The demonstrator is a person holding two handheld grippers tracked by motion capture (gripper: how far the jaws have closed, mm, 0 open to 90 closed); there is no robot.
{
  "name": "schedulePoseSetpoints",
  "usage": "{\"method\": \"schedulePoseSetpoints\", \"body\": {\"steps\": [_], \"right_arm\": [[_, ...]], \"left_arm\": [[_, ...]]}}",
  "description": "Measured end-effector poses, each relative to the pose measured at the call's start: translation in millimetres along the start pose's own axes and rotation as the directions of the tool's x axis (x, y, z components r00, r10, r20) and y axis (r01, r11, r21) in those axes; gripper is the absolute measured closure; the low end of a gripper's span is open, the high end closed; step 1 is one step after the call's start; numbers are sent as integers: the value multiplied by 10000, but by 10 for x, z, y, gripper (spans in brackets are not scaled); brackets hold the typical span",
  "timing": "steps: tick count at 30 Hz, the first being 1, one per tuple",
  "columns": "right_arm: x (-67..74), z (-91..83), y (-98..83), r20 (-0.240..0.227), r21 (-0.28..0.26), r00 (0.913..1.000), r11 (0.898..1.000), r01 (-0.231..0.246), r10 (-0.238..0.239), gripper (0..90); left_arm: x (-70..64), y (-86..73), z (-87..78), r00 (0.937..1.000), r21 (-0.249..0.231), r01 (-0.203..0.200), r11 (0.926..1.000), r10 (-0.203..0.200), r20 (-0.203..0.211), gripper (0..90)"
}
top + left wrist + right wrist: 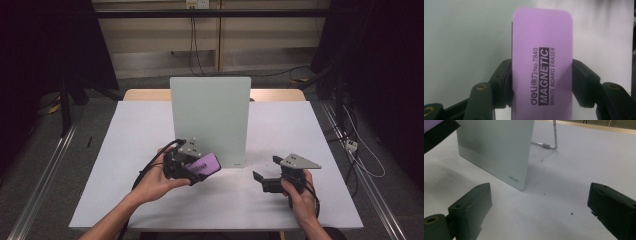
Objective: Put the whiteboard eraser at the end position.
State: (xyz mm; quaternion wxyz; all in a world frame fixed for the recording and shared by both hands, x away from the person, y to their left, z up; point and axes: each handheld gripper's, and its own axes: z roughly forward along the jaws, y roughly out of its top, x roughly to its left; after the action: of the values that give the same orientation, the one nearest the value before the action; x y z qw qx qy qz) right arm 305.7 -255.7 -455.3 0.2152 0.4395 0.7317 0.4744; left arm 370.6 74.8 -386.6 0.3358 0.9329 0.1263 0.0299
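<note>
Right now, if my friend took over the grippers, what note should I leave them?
Left gripper: shut on the purple eraser, held near the standing whiteboard.
Right gripper: open, holds nothing, low over the table to the board's right.
Done: eraser picked up.
Left: probably wiping the board; its face looks clean from here, so check it first.

Left gripper (202, 167): my jaws clamped tight, left hand (155, 182) gripping.
Right gripper (266, 174): my jaws spread wide, right hand (298, 195) near-right.
</note>
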Motion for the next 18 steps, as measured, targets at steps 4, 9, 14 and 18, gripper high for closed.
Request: {"method": "schedulePoseSetpoints", "body": {"steps": [4,9,14,18], "right_arm": [[10,0,5,7,-4,10000,10000,27,-27,54],[20,10,8,-8,17,10000,10000,69,-69,54],[16,4,5,15,1,10000,10000,46,-46,54],[16,5,5,4,4,10000,10000,58,-58,54]], "left_arm": [[-47,6,109,9997,321,-4,9995,-5,261,408],[-82,17,222,9981,688,21,9976,-63,612,408],[-73,22,322,9941,774,276,9966,-355,1026,408],[-88,21,396,9922,1087,214,9938,-344,1196,407]]}}
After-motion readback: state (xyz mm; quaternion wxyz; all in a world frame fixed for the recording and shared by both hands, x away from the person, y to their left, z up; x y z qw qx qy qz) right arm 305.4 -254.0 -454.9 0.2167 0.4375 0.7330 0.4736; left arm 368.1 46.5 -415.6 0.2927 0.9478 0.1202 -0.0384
